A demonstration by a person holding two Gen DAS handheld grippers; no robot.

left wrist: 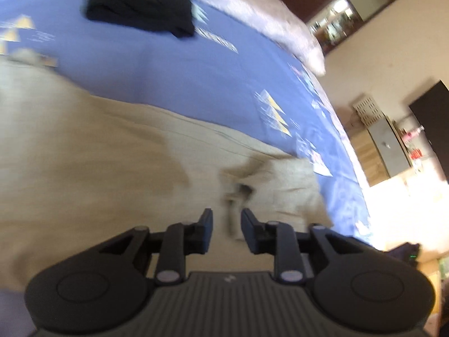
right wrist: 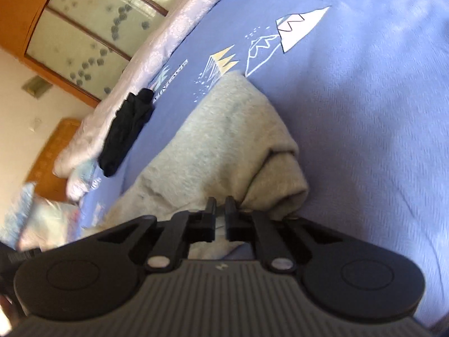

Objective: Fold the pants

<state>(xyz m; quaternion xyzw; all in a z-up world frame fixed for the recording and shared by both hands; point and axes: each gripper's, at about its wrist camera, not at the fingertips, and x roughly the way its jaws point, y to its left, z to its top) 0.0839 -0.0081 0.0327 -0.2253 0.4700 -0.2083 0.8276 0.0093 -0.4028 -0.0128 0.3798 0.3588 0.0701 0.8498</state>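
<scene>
Beige pants point(left wrist: 112, 168) lie spread on a blue bedsheet point(left wrist: 182, 78). My left gripper point(left wrist: 226, 219) is open just above the pants, close to a wrinkled waist part with a drawstring point(left wrist: 241, 191). In the right wrist view the pants point(right wrist: 219, 140) are bunched and folded over, with a rolled edge at the right. My right gripper point(right wrist: 220, 205) is shut on a fold of the beige pants, its jaws nearly closed with cloth between them.
A folded black garment point(left wrist: 143, 2) lies farther up the bed, also in the right wrist view point(right wrist: 126, 129). A pale quilt point(left wrist: 252, 2) runs along the far side. The bed edge point(left wrist: 353, 168) drops to the floor beside a cabinet point(left wrist: 384, 146).
</scene>
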